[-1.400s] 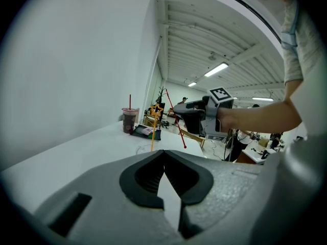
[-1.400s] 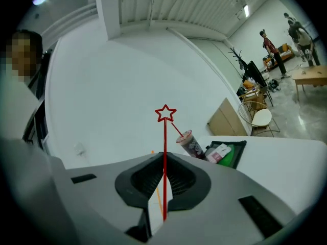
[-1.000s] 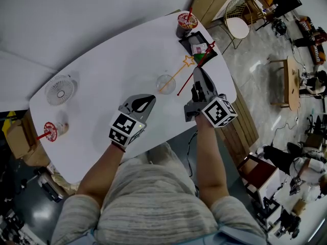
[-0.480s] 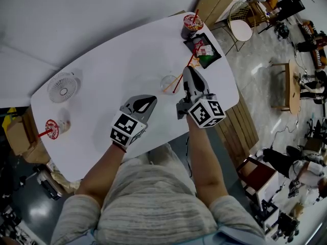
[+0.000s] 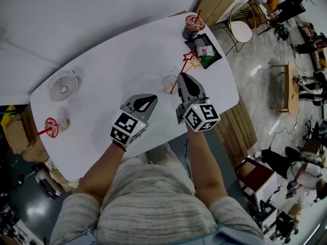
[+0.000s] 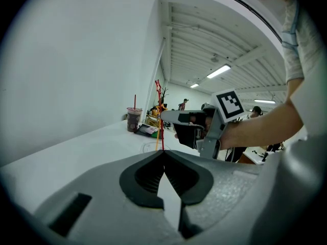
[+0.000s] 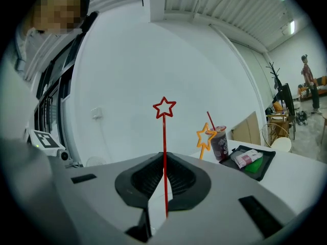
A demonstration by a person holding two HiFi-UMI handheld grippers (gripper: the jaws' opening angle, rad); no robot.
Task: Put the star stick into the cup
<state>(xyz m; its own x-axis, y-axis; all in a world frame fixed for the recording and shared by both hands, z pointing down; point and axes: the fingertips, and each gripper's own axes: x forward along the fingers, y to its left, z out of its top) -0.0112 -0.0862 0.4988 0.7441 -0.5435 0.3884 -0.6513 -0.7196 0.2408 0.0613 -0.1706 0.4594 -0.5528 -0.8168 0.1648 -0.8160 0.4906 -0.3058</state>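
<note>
A clear cup [image 5: 168, 81] stands mid-table with an orange star stick [image 5: 195, 63] leaning in it. My right gripper [image 5: 182, 78] is right beside the cup, shut on a red star stick [image 5: 187, 56]. In the right gripper view that red star stick [image 7: 164, 137] rises upright from between the jaws, with the orange star stick [image 7: 205, 135] behind it. The red stick's lower end reaches the cup; whether it is inside I cannot tell. My left gripper [image 5: 149, 99] rests shut and empty, left of the cup. Its own view shows the left gripper [image 6: 164, 154] pointing at the right gripper [image 6: 166, 116].
A black tray [image 5: 196, 39] with packets and a dark drink cup [image 5: 192, 23] with a red straw sit at the table's far right end. A small white fan [image 5: 62, 86] and another cup [image 5: 53, 128] with a red straw stand at the left end. Chairs stand beyond the table.
My right gripper has moved left to the cup with the red star stick, swinging it from slanted to nearly upright. The left gripper has stayed put.
</note>
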